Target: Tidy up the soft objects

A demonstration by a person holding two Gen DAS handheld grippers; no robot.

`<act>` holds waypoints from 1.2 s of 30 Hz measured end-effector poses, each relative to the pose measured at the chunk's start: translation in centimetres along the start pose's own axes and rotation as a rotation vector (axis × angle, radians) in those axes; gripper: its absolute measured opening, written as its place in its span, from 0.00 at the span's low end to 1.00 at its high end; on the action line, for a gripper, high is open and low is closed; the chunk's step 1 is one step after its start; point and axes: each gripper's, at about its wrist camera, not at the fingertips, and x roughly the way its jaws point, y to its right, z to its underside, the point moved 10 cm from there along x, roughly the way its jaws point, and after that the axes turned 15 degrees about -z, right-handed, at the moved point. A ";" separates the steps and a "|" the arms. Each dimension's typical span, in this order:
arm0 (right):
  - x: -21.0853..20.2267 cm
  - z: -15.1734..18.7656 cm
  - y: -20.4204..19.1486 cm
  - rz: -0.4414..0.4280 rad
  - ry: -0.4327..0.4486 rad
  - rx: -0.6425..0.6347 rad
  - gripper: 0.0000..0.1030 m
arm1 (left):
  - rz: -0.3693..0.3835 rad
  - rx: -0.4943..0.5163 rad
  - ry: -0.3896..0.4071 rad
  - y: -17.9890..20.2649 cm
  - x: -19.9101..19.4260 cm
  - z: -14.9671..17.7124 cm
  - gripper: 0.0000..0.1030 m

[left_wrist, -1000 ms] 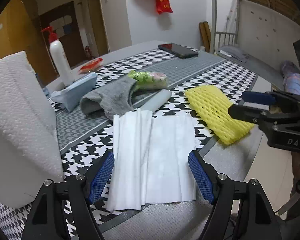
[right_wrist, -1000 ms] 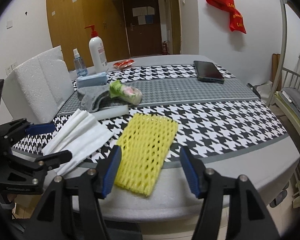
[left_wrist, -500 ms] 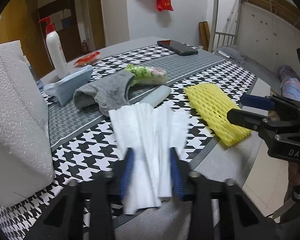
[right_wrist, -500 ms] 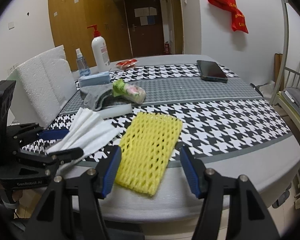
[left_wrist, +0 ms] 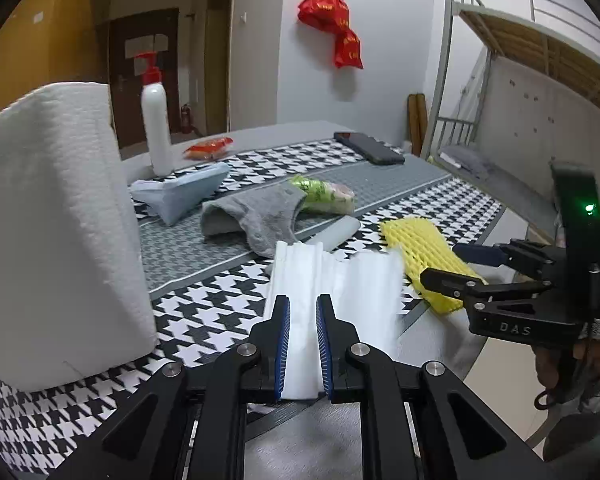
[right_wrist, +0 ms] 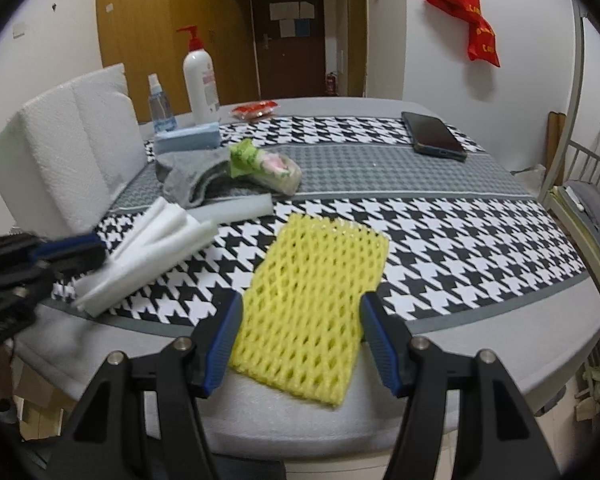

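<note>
Left wrist view: a surface (left_wrist: pixel 204 312) under black-and-white houndstooth cloth with a grey woven band. The left gripper (left_wrist: pixel 302 340) is closing, its blue ribbed pads pinching the near edge of the white pleated foam sheet (left_wrist: pixel 336 280), whose folds and long axis run away from the camera. Left stands a tall pebbled white foam block (left_wrist: pixel 56 224); beyond lie a limp grey knit sock (left_wrist: pixel 256 216) and, at right, the yellow foam mesh sleeve (left_wrist: pixel 424 256).

Right wrist view: the right gripper (right_wrist: pixel 302 340) stands released, jaws apart on either side of the yellow foam mesh sleeve's (right_wrist: pixel 312 300) near end, pads clear of it. The flat, honeycombed rectangle lies lengthwise away from the camera, overhanging the cloth's grey border.
</note>
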 end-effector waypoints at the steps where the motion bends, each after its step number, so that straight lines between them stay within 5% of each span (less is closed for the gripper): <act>1: 0.1 0.0 -0.1 0.000 -0.004 -0.002 0.63 | -0.001 -0.004 0.001 -0.2 0.0 0.1 0.15; 8: 0.1 0.1 0.2 0.019 -0.012 0.012 0.65 | 0.029 0.075 -0.046 1.8 1.0 0.9 0.17; 12: -0.1 0.1 0.2 0.028 -0.004 0.014 0.66 | 0.025 0.112 -0.043 2.7 1.5 0.7 0.61; 26: -1.1 -0.1 0.6 0.007 0.030 0.029 0.66 | 0.013 0.165 -0.132 4.0 4.0 1.4 0.62; 29: -0.9 0.0 0.2 -0.001 0.020 0.022 0.66 | 0.003 0.156 -0.133 3.7 4.1 1.3 0.53; 33: -0.4 0.2 0.1 0.003 0.003 0.023 0.66 | -0.008 0.149 -0.126 3.4 4.1 1.0 0.13; 36: -0.1 0.2 0.1 0.008 -0.004 0.024 0.66 | 0.003 0.132 -0.123 3.0 4.1 0.9 0.07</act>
